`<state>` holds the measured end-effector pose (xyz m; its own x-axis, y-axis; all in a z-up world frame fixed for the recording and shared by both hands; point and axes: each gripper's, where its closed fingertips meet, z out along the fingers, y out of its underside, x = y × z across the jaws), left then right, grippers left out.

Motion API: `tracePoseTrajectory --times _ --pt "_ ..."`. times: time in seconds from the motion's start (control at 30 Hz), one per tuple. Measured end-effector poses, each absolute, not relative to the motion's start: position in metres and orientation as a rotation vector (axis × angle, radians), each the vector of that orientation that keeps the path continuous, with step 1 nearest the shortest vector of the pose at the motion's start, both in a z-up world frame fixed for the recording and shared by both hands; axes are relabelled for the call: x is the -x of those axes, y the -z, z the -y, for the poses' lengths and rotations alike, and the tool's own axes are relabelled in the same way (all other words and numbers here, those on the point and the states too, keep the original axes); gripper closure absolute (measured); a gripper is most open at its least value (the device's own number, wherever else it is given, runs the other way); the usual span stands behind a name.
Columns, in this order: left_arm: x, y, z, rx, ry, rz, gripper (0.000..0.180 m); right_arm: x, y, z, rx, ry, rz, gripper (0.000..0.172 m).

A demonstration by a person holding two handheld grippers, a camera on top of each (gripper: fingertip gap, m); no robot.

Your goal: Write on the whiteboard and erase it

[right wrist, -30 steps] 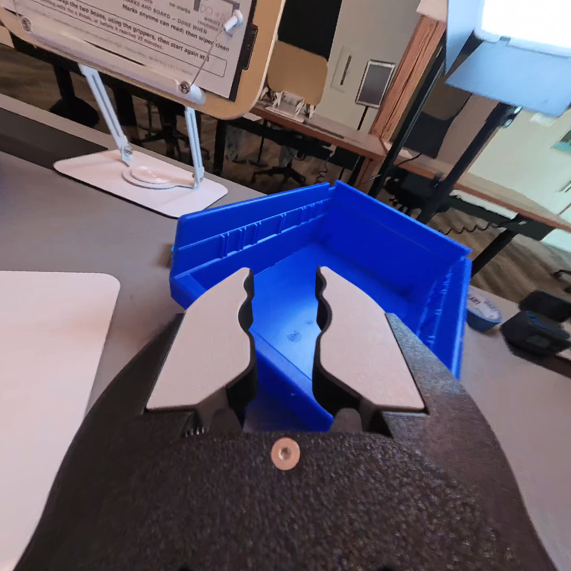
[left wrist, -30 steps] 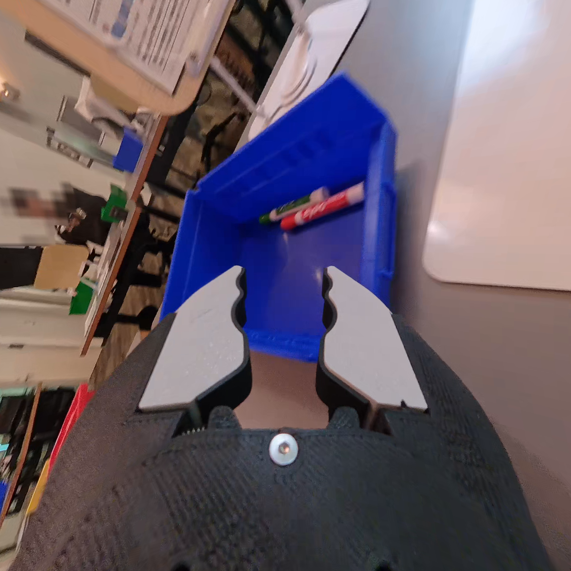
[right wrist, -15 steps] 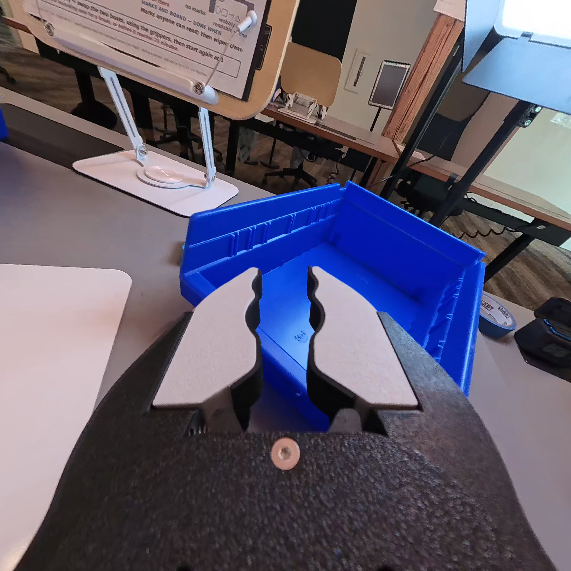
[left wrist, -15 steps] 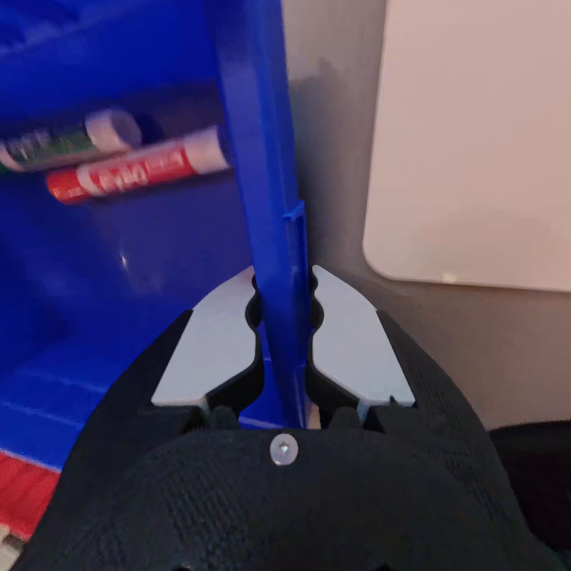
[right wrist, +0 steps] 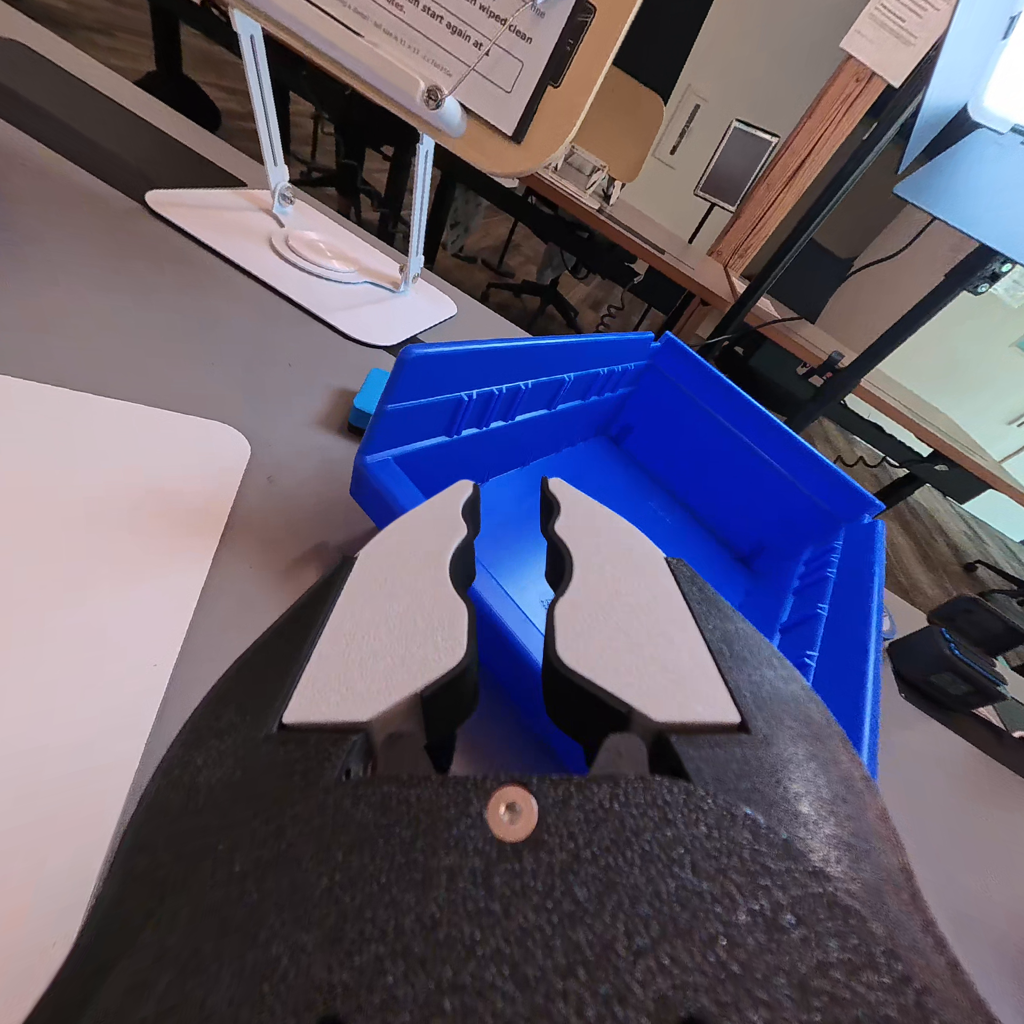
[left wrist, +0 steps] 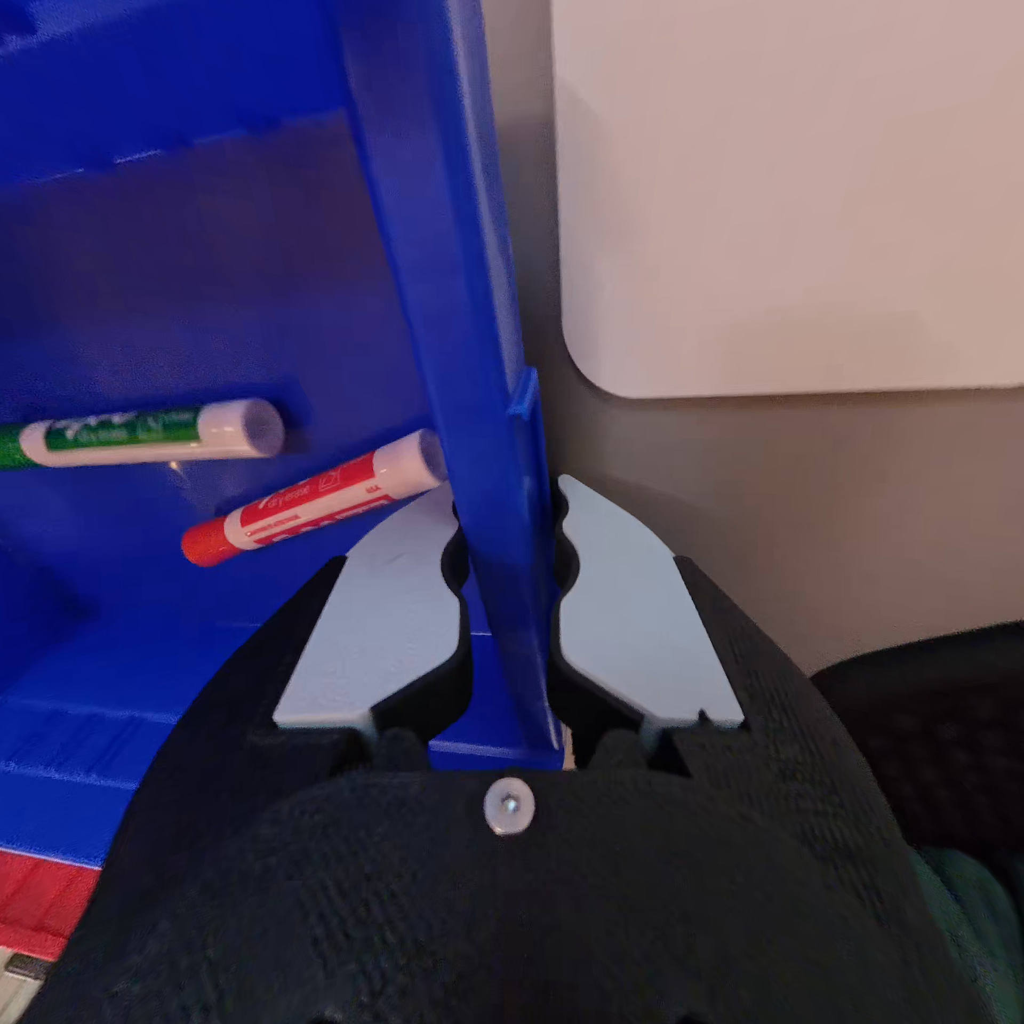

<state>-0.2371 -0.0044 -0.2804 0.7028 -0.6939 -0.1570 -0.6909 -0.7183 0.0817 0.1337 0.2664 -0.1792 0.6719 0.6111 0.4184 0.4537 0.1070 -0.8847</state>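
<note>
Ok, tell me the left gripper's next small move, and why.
Probably let go of the blue bin wall and reach inside for the red marker. The left gripper straddles that wall, pads against it, and the whiteboard is blank.

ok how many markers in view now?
2. Both in the blue bin, left wrist view: green marker lying toward the left, red marker angled with its end against the bin's right wall. More may be hidden outside the frame.
</note>
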Motion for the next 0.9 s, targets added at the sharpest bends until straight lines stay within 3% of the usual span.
tracePoseTrajectory --times 0.2,0.3,0.4,0.47,0.7,0.9 --pt "0.235 0.275 -0.010 -2.924 0.332 1.290 0.147 -0.134 0.173 -0.264 1.508 -0.146 0.919 0.152" --pt "0.223 0.229 -0.027 -3.136 0.248 1.413 0.139 -0.135 0.172 -0.264 1.502 -0.147 0.914 0.152" --pt "0.245 0.165 -0.059 -3.504 0.341 1.303 0.148 -0.135 0.175 -0.266 1.512 -0.156 0.901 0.152" --pt "0.276 0.153 -0.070 -3.537 0.436 1.208 0.147 -0.135 0.177 -0.269 1.528 -0.176 0.894 0.152" --pt "0.360 0.237 -0.087 -2.982 0.487 1.301 0.138 -0.140 0.169 -0.268 1.514 -0.193 0.860 0.153" --pt "0.383 0.272 -0.091 -2.742 0.553 1.320 0.133 -0.142 0.174 -0.270 1.529 -0.190 0.869 0.153"
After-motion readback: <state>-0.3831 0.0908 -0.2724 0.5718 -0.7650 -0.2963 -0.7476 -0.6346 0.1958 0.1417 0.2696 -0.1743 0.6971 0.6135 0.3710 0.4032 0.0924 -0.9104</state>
